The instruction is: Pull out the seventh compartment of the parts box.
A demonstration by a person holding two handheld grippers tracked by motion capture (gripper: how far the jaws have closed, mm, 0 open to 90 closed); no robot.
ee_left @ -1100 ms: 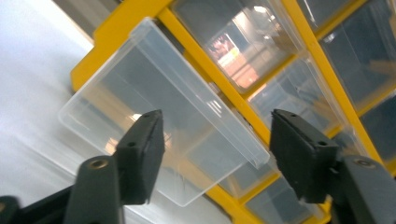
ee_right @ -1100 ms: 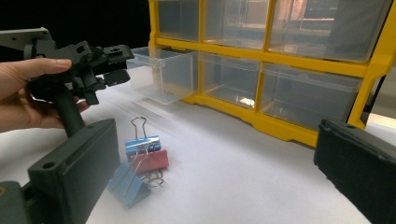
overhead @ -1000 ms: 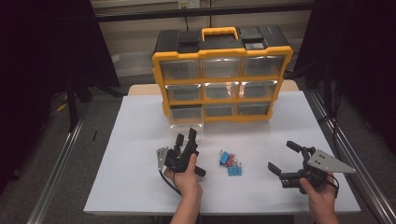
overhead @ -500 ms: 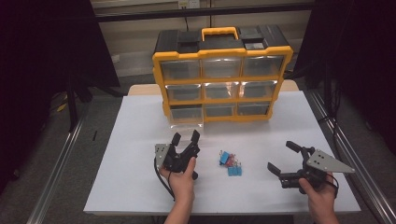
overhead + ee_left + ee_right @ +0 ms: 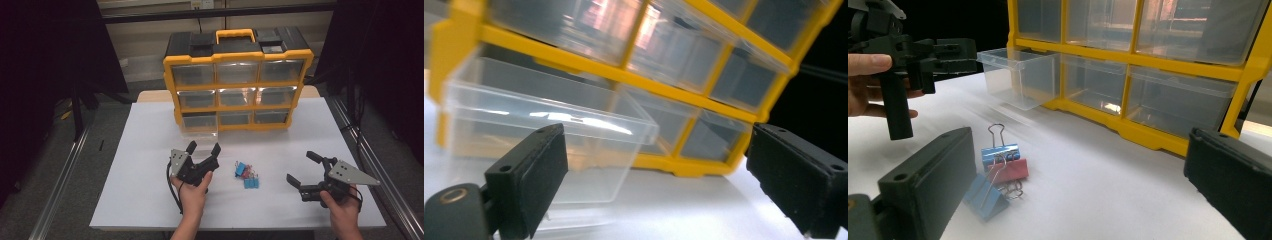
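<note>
A yellow-framed organizer (image 5: 239, 75) with clear drawers stands at the back of the white table. Its bottom-left drawer (image 5: 200, 131) is pulled out. My left gripper (image 5: 204, 147) points at that drawer (image 5: 549, 135) from just in front. Its jaws have just been opening and stand open with nothing between them. A small pile of blue and pink binder clips (image 5: 246, 174) lies between the two hands. My right gripper (image 5: 300, 167) rests at the right, open and empty, facing the clips (image 5: 998, 170). In the right gripper view the left gripper (image 5: 955, 55) sits close to the drawer (image 5: 1020, 75).
The white table top (image 5: 140, 150) ends just behind the hands, with metal rails and floor on both sides. The organizer's other drawers (image 5: 664, 55) are shut and look empty. A black cable (image 5: 172, 192) trails from the left gripper.
The left gripper's jaws have spread wider apart, with the hand shifting only slightly. The right gripper and the clips have stayed where they were.
</note>
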